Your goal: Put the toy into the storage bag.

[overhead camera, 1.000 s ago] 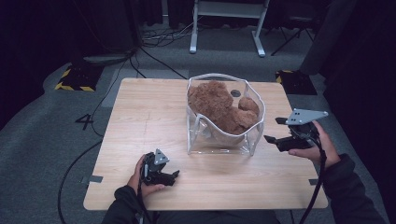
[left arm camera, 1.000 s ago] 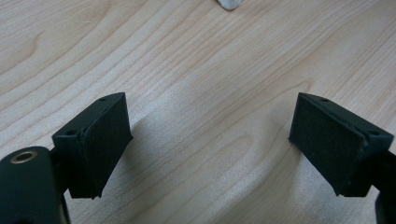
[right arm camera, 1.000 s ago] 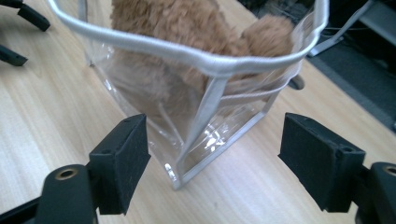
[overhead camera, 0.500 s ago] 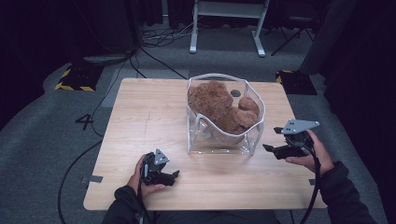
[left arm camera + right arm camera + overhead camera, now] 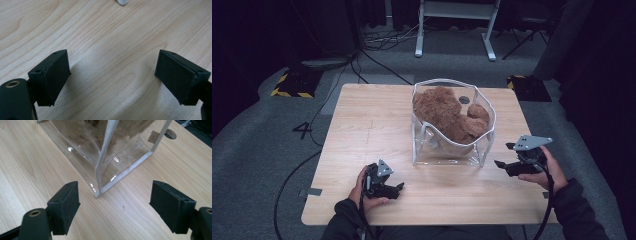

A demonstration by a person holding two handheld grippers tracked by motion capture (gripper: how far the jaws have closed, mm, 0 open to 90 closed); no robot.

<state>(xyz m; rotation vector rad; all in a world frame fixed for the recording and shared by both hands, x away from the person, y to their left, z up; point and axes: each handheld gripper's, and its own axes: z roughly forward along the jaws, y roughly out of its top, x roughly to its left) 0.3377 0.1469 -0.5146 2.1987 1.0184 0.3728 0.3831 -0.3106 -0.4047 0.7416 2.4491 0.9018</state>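
Both handheld black two-jaw tools, left tool point(image 5: 384, 184) and right tool point(image 5: 518, 162), carried grey three-cornered plates and trailing black cables; dark sleeves point(image 5: 579, 210) were worn.

A clear bag point(image 5: 452, 145) stands upright on the table point(image 5: 362, 130), right of its middle, with a plush toy point(image 5: 447, 115) inside. The left hand-held gripper point(image 5: 399, 187) rests near the table's front edge, left of the bag. The right hand-held gripper point(image 5: 504, 157) sits just right of the bag, pointing at its near corner.
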